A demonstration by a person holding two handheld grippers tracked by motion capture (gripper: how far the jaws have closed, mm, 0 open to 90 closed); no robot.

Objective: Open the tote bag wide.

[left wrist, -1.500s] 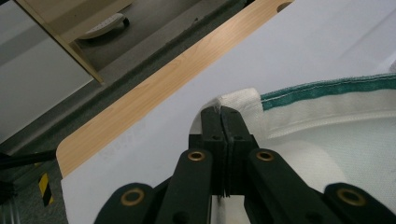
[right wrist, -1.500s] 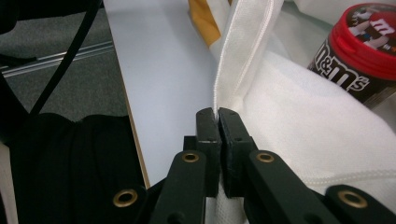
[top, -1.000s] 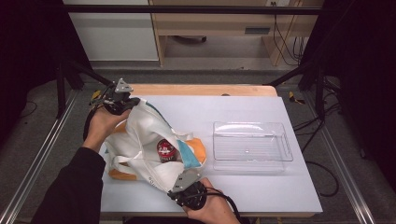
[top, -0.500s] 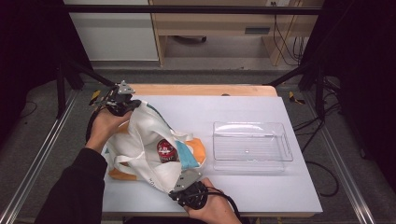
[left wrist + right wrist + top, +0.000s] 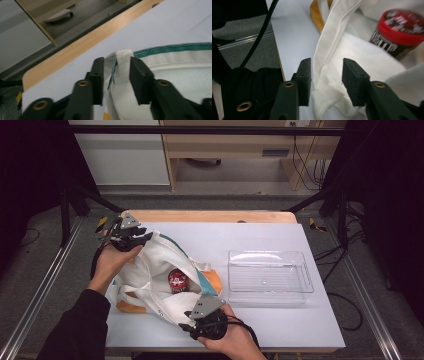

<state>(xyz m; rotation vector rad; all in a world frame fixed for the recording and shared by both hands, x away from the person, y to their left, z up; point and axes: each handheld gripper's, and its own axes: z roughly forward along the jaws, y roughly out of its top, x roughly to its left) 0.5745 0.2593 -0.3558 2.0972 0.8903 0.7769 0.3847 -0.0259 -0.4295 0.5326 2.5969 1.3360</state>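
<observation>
Fabric of the white bag (image 5: 150, 280) lay bunched on the left half of the table (image 5: 260, 240), with the clear tray (image 5: 270, 277) well apart to its right. The left gripper (image 5: 131, 236) sat at the bag's far corner; in the left gripper view its jaws stood a little apart with the green-trimmed rim (image 5: 117, 65) folded between them, and it could not be told whether they pinched it. The right gripper (image 5: 192, 322) sat at the near edge, its jaws likewise apart around a fold of white cloth (image 5: 325, 75), seemingly loose on it. A red-lidded can (image 5: 177, 280) lay inside the open mouth; the right gripper view showed the can (image 5: 398, 35) tilted just beyond the cloth.

The step in hand looked like spreading the mouth so the can could come out. To do it well, both jaws would need to close firmly on the rim itself, not on a stray fold, then draw apart evenly and slightly upward. Pulling too hard on one side could drag the whole bag or roll the can deeper under the cloth.
</observation>
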